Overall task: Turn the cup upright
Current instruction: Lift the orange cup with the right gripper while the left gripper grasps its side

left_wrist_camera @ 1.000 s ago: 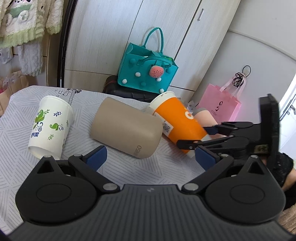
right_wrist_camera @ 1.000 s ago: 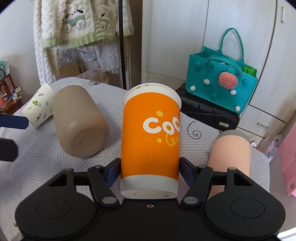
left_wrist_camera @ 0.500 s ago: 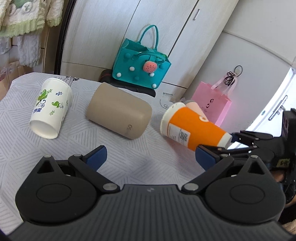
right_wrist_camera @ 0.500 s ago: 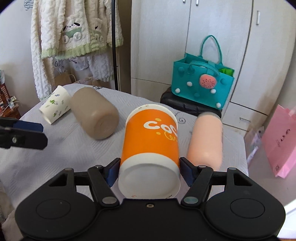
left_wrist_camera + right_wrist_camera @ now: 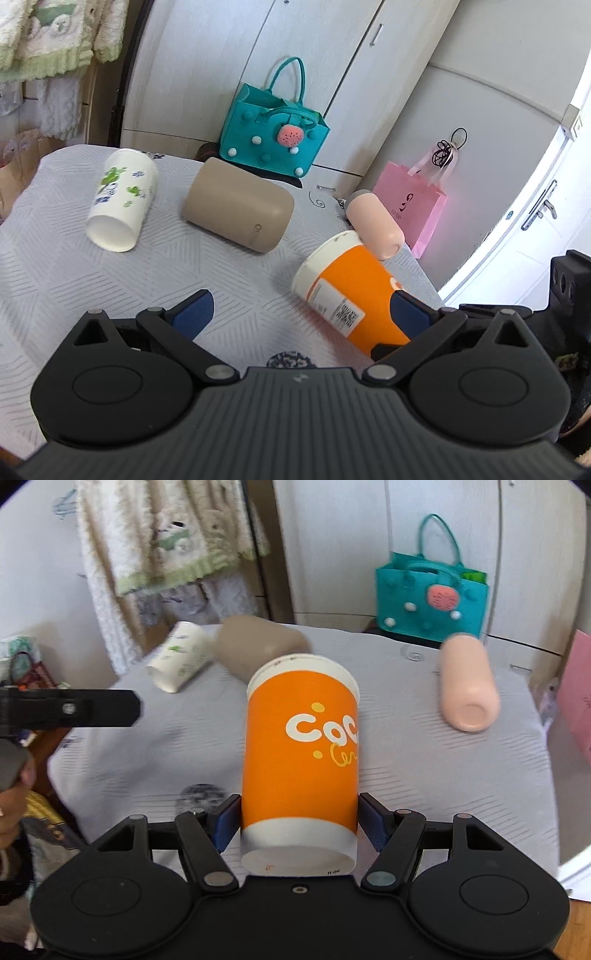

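An orange paper cup (image 5: 301, 760) with white lettering is held near its base between the blue pads of my right gripper (image 5: 299, 821), which is shut on it. In the left wrist view the orange cup (image 5: 343, 291) is tilted above the grey cloth, rim pointing up-left, base toward the right gripper at the right edge. My left gripper (image 5: 299, 314) is open and empty, hovering over the cloth in front of the cup. A finger of the left gripper (image 5: 74, 709) shows at the left of the right wrist view.
On the grey patterned cloth (image 5: 55, 266) lie a white cup with green print (image 5: 122, 199), a beige tumbler (image 5: 236, 205) and a pink tumbler (image 5: 375, 223), all on their sides. A teal bag (image 5: 273, 138) and a pink bag (image 5: 417, 206) stand behind the table's far edge.
My right gripper has lifted the orange cup off the cloth and swung it toward the table's near right, tilting its rim upward. The left gripper stays open and has shifted slightly.
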`<state>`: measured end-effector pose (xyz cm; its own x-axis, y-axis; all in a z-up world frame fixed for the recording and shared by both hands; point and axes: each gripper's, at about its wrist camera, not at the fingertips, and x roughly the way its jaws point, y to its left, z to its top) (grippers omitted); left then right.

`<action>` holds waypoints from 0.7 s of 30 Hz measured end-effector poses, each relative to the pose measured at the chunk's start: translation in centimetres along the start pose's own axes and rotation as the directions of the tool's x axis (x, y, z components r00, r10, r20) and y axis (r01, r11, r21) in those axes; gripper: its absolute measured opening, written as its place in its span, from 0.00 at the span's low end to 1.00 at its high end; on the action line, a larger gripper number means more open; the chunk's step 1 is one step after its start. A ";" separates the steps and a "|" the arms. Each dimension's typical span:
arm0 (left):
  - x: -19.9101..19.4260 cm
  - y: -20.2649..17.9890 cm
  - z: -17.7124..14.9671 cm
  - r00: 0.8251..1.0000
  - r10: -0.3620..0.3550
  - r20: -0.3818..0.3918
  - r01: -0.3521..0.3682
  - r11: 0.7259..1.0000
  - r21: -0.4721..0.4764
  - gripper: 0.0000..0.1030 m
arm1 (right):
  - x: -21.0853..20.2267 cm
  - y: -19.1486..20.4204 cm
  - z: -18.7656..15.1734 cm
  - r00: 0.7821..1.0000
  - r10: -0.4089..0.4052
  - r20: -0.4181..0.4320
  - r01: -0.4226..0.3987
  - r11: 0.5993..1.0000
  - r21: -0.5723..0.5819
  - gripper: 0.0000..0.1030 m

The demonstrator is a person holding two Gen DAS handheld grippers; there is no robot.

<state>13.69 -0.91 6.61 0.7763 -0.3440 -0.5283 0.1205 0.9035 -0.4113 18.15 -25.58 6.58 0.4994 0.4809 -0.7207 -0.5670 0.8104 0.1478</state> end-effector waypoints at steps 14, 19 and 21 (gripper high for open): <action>-2.7 1.3 -1.1 1.000 -0.001 0.000 0.000 0.999 -0.037 1.00 | 2.2 2.9 0.0 0.999 0.038 -0.001 -0.038 0.999 -0.002 0.70; -2.3 1.4 -1.5 1.000 -0.020 -0.017 0.019 0.998 -0.058 1.00 | 2.4 3.0 -0.1 0.999 0.044 -0.013 -0.044 0.999 0.005 0.71; -1.8 1.2 -1.6 0.999 -0.032 -0.028 0.030 0.998 -0.064 1.00 | 2.4 3.1 -0.2 0.998 0.059 -0.017 -0.059 0.998 0.012 0.71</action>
<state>11.39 0.36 5.87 0.7545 -0.3796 -0.5353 0.1042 0.8747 -0.4734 17.46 -22.01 5.12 0.4538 0.5223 -0.7220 -0.5878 0.7844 0.1980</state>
